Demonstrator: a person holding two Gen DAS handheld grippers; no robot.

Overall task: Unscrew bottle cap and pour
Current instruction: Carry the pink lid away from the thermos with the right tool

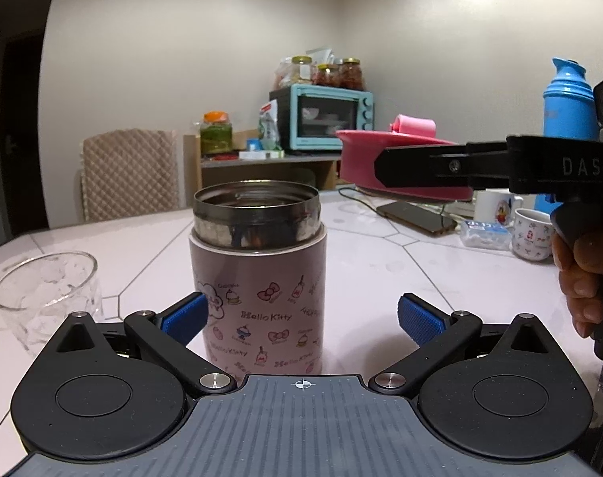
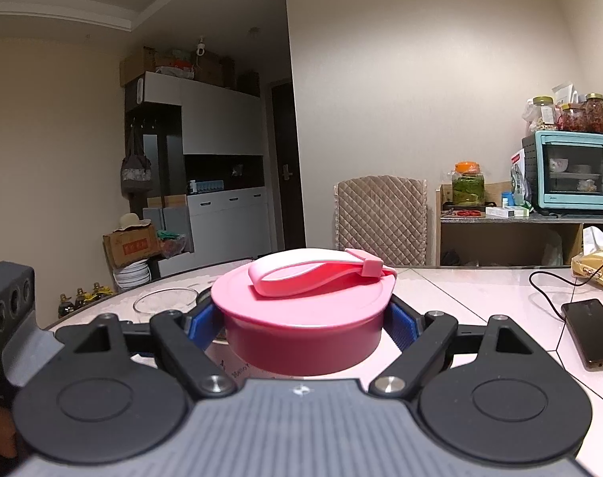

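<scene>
Left wrist view: the flask (image 1: 257, 278) stands upright on the counter (image 1: 381, 258), mouth bare, its long axis vertical.
Left tongs (image 1: 301, 318): spread wide, flask between the pads, left pad at its wall, right pad clear of it; gripping nothing.
Right tongs (image 2: 301, 322): clamped on the pink cap (image 2: 301, 310), held above the flask, to its right.
Glass (image 1: 43, 298): left of the flask, nearer the left tongs.

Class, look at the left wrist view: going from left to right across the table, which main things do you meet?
Empty glass → open Hello Kitty flask → pink lid held in the right gripper → dark phone → white mugs → blue thermos.
</scene>
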